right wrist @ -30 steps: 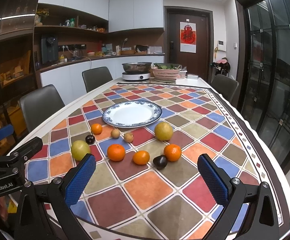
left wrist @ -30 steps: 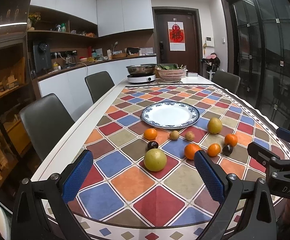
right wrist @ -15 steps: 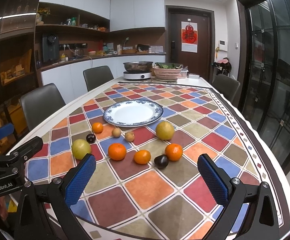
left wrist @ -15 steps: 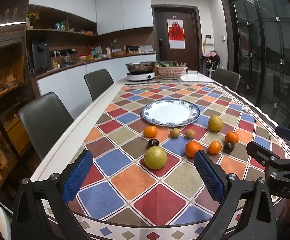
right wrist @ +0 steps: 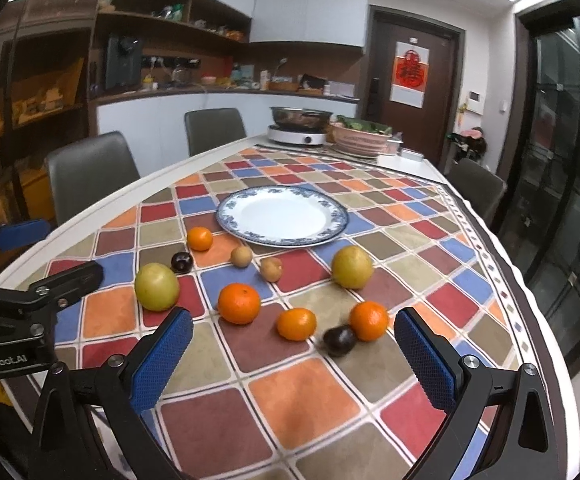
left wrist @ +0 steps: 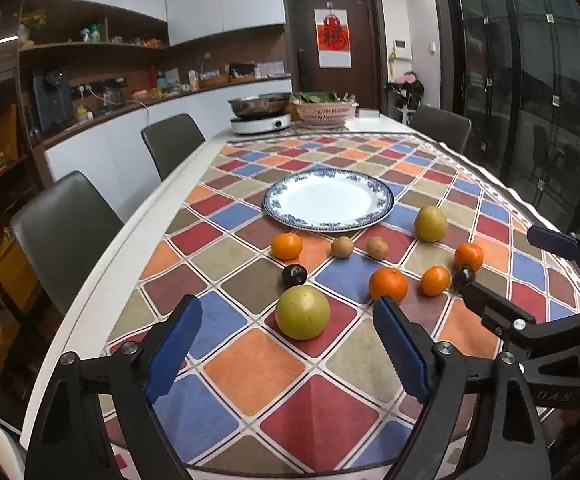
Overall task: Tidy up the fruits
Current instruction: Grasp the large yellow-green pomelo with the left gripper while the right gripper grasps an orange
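A blue-rimmed white plate (left wrist: 326,200) lies mid-table on the checked cloth. In front of it are scattered oranges (left wrist: 388,284), two dark plums (left wrist: 294,275), two small brown fruits (left wrist: 342,247) and a yellow-green fruit (left wrist: 431,223). My left gripper (left wrist: 285,350) is closing. A big green fruit (left wrist: 303,312) sits at its fingertips with a gap on each side, untouched. My right gripper (right wrist: 294,356) stands open just short of an orange (right wrist: 296,323) and a dark plum (right wrist: 340,340). The plate (right wrist: 282,221) holds nothing.
An induction cooker with a steel pot (left wrist: 260,114) and a basket of greens (left wrist: 324,110) stand at the table's far end. Grey chairs (left wrist: 61,232) line the left side. The table's rounded front edge runs just under both grippers.
Both grippers have moved forward toward the fruit. The left jaws have narrowed around the big green fruit's place. The right wrist has rolled, tilting its view.
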The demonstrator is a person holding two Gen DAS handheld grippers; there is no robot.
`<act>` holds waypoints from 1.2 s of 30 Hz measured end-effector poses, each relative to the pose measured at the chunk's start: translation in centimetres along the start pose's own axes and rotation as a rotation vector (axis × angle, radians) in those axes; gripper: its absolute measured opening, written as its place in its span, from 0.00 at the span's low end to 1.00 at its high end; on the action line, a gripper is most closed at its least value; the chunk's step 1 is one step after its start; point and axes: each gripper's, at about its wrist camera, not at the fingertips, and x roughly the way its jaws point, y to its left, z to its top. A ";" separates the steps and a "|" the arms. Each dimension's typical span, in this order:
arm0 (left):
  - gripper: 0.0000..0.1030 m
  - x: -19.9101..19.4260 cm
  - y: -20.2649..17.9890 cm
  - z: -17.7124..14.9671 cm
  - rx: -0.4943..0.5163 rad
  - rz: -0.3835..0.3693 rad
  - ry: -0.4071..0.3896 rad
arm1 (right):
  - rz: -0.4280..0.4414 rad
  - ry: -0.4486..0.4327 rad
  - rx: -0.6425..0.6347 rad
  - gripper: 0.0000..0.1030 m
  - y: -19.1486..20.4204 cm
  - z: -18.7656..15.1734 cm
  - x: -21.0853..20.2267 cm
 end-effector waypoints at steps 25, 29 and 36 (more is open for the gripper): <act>0.62 8.1 -1.4 -0.1 0.232 -0.093 0.145 | 0.311 0.240 -0.260 0.65 2.4 1.8 10.4; 0.59 9.1 -1.2 -0.5 0.215 -0.130 0.175 | 0.335 0.266 -0.276 0.60 2.6 1.5 11.1; 0.52 10.8 -0.8 -1.0 0.172 -0.165 0.231 | 0.361 0.322 -0.258 0.56 2.9 1.3 12.6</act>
